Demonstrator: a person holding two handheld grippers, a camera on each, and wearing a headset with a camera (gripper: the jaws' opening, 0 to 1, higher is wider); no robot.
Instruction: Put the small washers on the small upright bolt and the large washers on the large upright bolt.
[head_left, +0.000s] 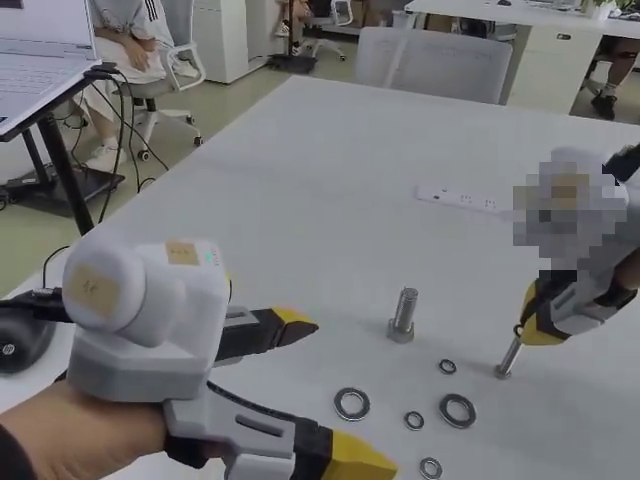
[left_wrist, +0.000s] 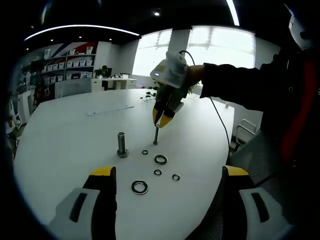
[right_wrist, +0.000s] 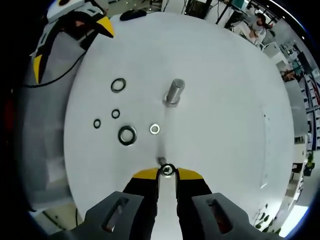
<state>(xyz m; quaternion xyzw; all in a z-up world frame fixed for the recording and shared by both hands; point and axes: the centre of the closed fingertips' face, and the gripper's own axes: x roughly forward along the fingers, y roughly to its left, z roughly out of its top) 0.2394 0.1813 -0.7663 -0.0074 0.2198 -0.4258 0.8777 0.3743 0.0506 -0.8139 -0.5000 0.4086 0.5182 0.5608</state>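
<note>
Five washers (head_left: 352, 404) loose (two large), power strip (head_left: 457, 197) beyond

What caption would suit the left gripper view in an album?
Across a white table, the right gripper pinches the small bolt upright beside the large bolt and five loose washers.

The table (head_left: 300, 180) is plain white. The large bolt (head_left: 402, 315) is dull silver, like the washers (head_left: 352, 403) near it and the small washer (right_wrist: 167, 170) beyond it. The left gripper (left_wrist: 169, 172) and right gripper (left_wrist: 161, 120) are pale grey, jaws black tipped yellow.
</note>
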